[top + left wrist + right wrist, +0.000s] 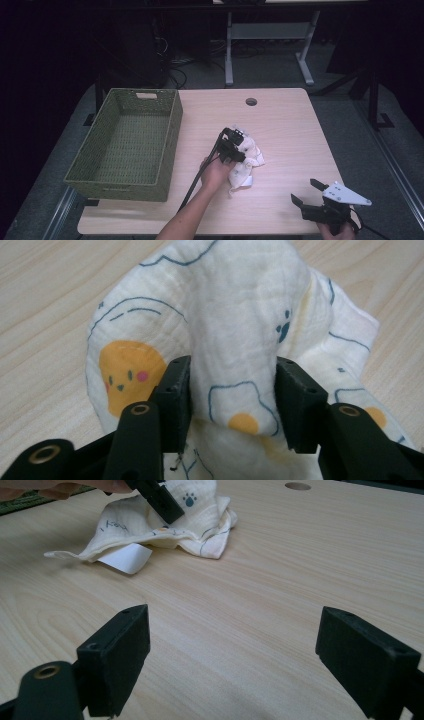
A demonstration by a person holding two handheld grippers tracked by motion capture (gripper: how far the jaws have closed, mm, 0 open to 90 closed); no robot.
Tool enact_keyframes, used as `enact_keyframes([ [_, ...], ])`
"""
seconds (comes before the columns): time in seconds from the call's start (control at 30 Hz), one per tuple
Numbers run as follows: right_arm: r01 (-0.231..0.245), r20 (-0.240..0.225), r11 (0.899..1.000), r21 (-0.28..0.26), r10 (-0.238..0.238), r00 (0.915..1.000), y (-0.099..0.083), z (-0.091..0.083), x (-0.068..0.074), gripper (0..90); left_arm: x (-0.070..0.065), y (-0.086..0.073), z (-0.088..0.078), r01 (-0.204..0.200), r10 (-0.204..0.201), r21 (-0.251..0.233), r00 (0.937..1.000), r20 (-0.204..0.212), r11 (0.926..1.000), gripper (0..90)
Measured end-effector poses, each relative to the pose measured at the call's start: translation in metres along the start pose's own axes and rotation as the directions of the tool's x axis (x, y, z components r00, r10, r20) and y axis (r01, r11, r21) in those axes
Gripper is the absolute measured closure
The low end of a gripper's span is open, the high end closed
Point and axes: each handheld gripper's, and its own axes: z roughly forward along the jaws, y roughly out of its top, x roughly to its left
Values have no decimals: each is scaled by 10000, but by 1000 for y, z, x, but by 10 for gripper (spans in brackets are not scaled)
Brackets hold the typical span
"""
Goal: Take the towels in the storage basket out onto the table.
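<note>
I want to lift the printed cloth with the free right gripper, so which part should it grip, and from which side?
Probably the loose flat corner of the cloth lying on the table, beside the white tag. The right gripper, jaws wide open, could come in low from its own side, since the left gripper already pinches the raised middle fold.

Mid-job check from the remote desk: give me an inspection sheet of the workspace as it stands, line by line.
Surface: light wooden table with a round hole near its far edge.
Job's things: printed cream cloth bunched at mid-table; green woven basket at the left, nothing seen inside.
Clutter: a white tag sticking out from under the cloth.
Grippers: left hand-held gripper has a fold of the cloth between its jaws; right hand-held gripper open, above bare table near the front right corner.
Cables: black cable trailing from the left hand-held gripper.
Surroundings: dark room, grey floor, a white desk frame behind.
</note>
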Motion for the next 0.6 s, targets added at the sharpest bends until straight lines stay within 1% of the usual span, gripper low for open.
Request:
enact_keyframes([
  [0.07,39,-19,10000,-1,-39,10000,0,0,0,137,-1,0,0,-8,8,-55,10000,-20,10000,499],
  [0.1,60,9,9999,-82,-59,10000,1,-1,0,137,-1,0,0,6,-6,-27,10000,-13,10000,486],
  [0.27,72,6,10000,-46,-72,10000,1,-1,1,137,0,0,-5,19,-20,-217,10000,-35,9998,460],
  [0.33,113,7,9999,-22,-113,9999,1,0,0,136,2,-1,-7,123,-122,-328,9999,37,9994,424],
  [0.37,104,4,9999,-5,-104,9999,1,1,0,136,2,-1,-8,246,-241,-397,9996,119,9989,406],
  [0.43,122,-1,9999,32,-122,9999,1,1,0,136,3,-3,-12,360,-350,-579,9992,192,9977,390],
  [0.5,147,8,9999,20,-147,9999,1,1,0,136,4,-3,-13,321,-311,-630,9994,179,9975,383],
  [0.53,117,38,9999,26,-117,9999,1,1,1,136,4,-5,-16,345,-327,-774,9992,244,9964,370],
  [0.6,132,38,9999,35,-132,9999,1,2,1,136,5,-6,-18,339,-318,-808,9991,272,9962,363],
])
